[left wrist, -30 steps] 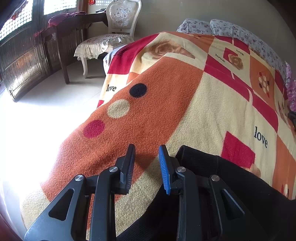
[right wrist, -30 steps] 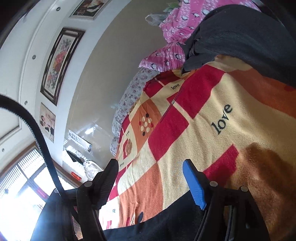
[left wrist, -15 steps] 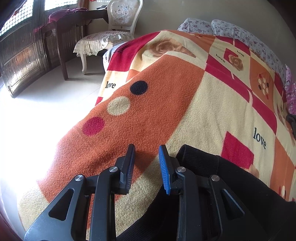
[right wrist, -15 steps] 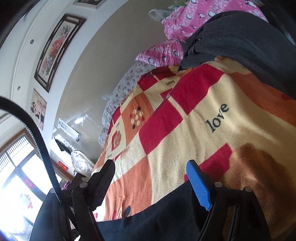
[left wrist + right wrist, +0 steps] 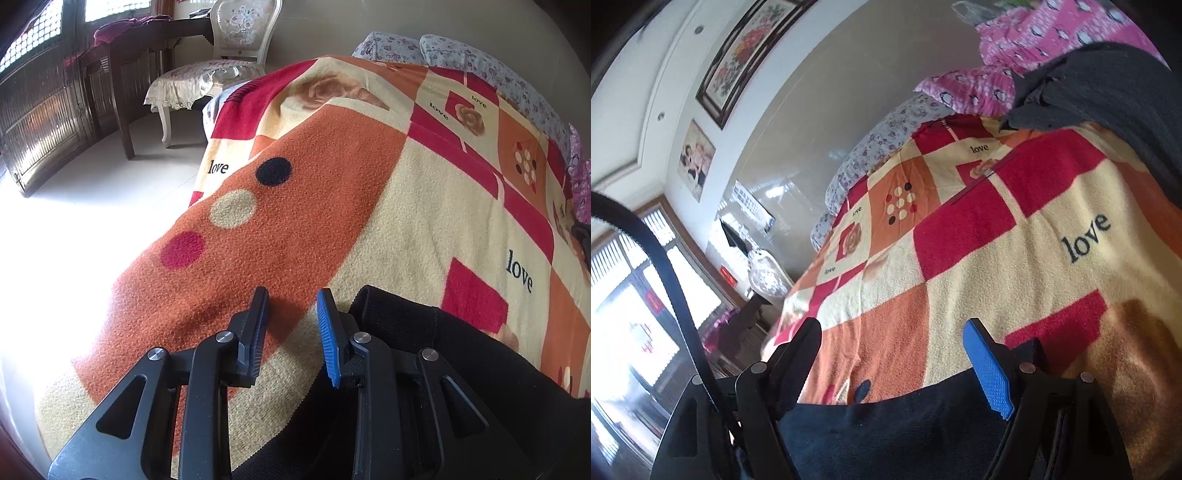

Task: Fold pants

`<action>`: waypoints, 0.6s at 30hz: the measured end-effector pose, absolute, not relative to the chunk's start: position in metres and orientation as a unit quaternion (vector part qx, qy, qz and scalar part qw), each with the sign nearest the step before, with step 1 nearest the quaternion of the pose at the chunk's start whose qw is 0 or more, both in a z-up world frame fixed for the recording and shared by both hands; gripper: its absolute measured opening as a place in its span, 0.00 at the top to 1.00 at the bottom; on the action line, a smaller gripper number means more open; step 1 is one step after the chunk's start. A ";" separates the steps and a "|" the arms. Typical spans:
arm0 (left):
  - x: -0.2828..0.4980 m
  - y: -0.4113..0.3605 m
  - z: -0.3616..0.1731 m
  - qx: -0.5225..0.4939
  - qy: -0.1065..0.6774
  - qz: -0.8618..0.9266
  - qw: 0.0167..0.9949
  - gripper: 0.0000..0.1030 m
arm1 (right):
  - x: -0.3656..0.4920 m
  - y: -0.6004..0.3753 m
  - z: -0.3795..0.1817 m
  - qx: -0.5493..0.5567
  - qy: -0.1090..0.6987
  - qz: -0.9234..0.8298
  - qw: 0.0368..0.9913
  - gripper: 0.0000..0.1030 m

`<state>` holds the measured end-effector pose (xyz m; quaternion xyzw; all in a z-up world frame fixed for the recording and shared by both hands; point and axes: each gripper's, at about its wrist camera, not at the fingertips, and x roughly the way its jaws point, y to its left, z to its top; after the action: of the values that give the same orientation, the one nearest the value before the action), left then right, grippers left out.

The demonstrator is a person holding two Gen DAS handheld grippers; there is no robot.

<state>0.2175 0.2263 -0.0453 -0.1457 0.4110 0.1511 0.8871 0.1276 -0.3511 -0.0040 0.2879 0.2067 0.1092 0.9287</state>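
Black pants point(image 5: 480, 369) lie on the bed blanket point(image 5: 332, 221) at the lower right of the left wrist view, their ribbed end just right of my left gripper point(image 5: 291, 306). That gripper is open with a narrow gap and holds nothing, hovering over the blanket beside the pants. In the right wrist view the dark pants fabric point(image 5: 905, 428) lies low between my wide-open right gripper's point(image 5: 890, 339) fingers, near their bases; nothing is clamped.
The patterned orange, red and cream blanket point(image 5: 997, 240) covers the bed. A dark garment pile point(image 5: 1108, 92) and pink bedding point(image 5: 1034, 37) lie at the far end. A white chair point(image 5: 221, 66) and dark wooden table point(image 5: 129, 55) stand on the floor left of the bed.
The right wrist view has tilted and shifted a little, showing more of the blanket. The left gripper has barely moved. Both jaws keep the same opening.
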 end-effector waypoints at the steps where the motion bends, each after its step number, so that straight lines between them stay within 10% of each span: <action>1: 0.217 0.226 -0.045 -0.146 0.411 0.151 0.887 0.76 | 0.129 -0.343 -0.001 0.264 0.214 0.098 0.935 0.25; 18: 0.213 0.233 -0.042 -0.183 0.400 0.098 0.893 0.76 | 0.131 -0.319 0.004 0.138 0.251 0.046 0.957 0.24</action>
<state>0.2131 0.2334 -0.0417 -0.1831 0.3998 0.0977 0.8928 0.1314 -0.3194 0.0038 0.1381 0.2509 0.0457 0.9570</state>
